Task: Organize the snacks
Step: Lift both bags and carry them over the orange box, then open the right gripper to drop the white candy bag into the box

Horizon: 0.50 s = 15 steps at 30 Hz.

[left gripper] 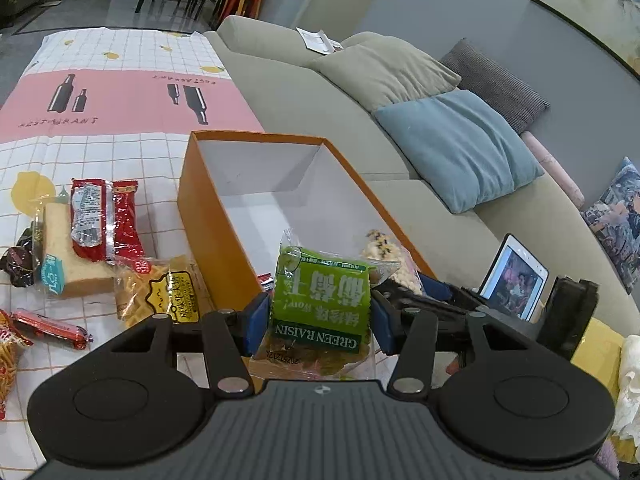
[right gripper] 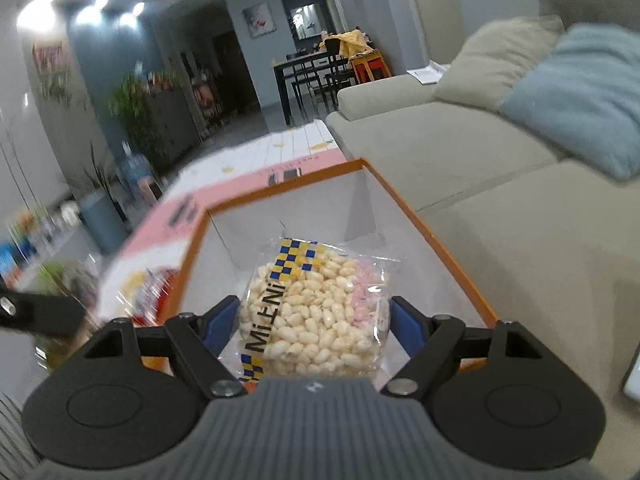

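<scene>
Over the open orange cardboard box (left gripper: 200, 216): both tongs loaded.
Left tongs (left gripper: 320, 322) grip green raisin packet (left gripper: 320, 300); right tongs (right gripper: 314, 320) clamp clear puffed-rice bag (right gripper: 316, 312) above white interior. Remaining wrapped snacks (left gripper: 104, 220) lie on desk left of box.

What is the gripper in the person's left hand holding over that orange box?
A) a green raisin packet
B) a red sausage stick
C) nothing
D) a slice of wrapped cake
A: the left gripper has its blue pads closed on the green raisin packet, just above the orange box.
</scene>
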Available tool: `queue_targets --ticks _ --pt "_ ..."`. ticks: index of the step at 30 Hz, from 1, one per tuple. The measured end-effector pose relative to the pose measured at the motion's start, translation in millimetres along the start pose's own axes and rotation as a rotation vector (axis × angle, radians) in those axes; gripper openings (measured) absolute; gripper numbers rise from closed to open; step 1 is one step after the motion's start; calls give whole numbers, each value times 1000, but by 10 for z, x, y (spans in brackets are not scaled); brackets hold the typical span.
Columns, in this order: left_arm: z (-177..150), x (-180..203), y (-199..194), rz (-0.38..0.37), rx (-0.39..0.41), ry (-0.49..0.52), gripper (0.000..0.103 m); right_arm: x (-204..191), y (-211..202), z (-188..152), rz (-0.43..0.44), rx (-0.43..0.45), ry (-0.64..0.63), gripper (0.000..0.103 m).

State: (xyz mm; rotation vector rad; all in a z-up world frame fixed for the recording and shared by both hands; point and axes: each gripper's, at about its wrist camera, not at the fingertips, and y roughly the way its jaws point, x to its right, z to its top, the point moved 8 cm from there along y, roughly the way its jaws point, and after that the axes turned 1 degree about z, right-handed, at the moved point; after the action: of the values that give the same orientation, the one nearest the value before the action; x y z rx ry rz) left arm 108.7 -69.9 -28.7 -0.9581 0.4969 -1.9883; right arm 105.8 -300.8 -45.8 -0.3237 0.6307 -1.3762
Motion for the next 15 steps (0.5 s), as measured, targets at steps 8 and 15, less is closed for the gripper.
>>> queue_targets --ticks 8,15 --pt "-7 -11 -54 13 7 -2 60 88 290 -203 -233 -108 -225 78" --pt "-13 37 -87 27 14 30 60 130 278 -190 -275 -127 -240 85"
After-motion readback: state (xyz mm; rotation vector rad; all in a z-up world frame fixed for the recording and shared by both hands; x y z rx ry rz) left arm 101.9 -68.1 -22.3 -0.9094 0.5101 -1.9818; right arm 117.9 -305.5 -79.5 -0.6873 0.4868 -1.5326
